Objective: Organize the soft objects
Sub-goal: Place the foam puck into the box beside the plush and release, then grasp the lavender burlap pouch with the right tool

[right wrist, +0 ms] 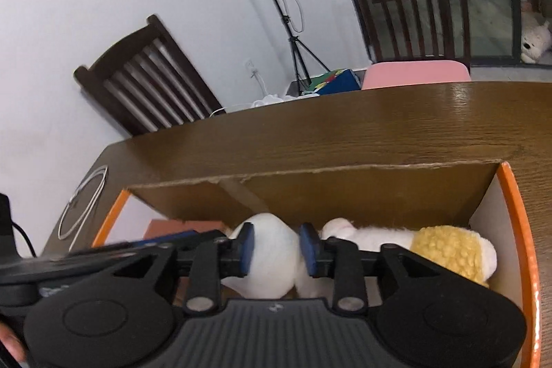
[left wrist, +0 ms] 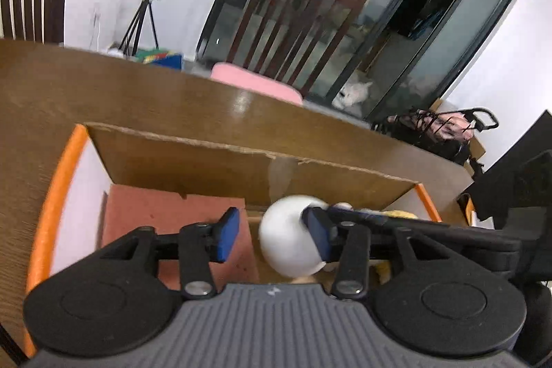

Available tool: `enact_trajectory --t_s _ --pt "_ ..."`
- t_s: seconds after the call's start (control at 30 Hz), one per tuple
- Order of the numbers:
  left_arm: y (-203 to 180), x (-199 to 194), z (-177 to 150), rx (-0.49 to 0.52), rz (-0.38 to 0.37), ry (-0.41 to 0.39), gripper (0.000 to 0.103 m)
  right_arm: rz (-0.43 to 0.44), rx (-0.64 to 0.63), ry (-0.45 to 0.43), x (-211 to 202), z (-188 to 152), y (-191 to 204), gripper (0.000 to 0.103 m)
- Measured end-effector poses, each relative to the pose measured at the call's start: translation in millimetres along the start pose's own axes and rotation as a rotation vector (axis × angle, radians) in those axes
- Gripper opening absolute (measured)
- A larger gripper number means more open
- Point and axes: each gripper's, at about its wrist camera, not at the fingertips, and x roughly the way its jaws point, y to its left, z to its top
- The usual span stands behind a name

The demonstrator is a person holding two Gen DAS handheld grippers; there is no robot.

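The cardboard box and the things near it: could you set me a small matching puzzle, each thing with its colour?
Things:
1. box rim
2. plush toy's woolly patch
3. chair cushion
4. table

Colours:
a. pink
b. brown
c. orange
d. yellow

Pairs: 1-c, 2-d, 3-a, 4-b

Left tool (left wrist: 272, 235) is hanging over the orange-rimmed cardboard box (left wrist: 55, 195) on the wooden tabletop (left wrist: 103, 85). Jaws apart, with a white round plush (left wrist: 284, 240) against the right blue pad (left wrist: 319, 238) and a clear gap on the left. Reddish cloth (left wrist: 165, 212) lies flat inside the box.
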Motion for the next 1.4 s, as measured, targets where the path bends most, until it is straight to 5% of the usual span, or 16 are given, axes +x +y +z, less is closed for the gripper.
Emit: enact_trajectory --t_s 0.17,0.43,0.6,0.77,1.07,1.27,1.4 --pt "-23 -57 -6 0.089 0.034 -0.093 0.054 -0.016 -0.11 -0.07 -35 -3 15 0.034" --pt "-70 -185 -40 0.264 0.117 -0.213 0.069 0.018 -0.167 -0.195 -162 -24 23 0.035" --pt "-97 -238 -94 0.314 0.151 -0.264 0.083 -0.001 -0.24 -0.282 -246 -75 33 0.053" --pt "-108 -283 -180 0.341 0.126 -0.403 0.101 0.005 -0.302 -0.381 -296 -164 36 0.07" --pt "-109 -291 -312 0.346 0.078 -0.387 0.103 -0.04 -0.167 -0.338 -293 -311 6 0.07" --pt "-112 -270 -315 0.339 0.093 -0.314 0.103 -0.026 -0.154 -0.297 -285 -342 3 0.07" --pt "-117 -248 -302 0.326 0.023 -0.288 0.099 -0.028 -0.153 -0.268 -269 -340 5 0.07"
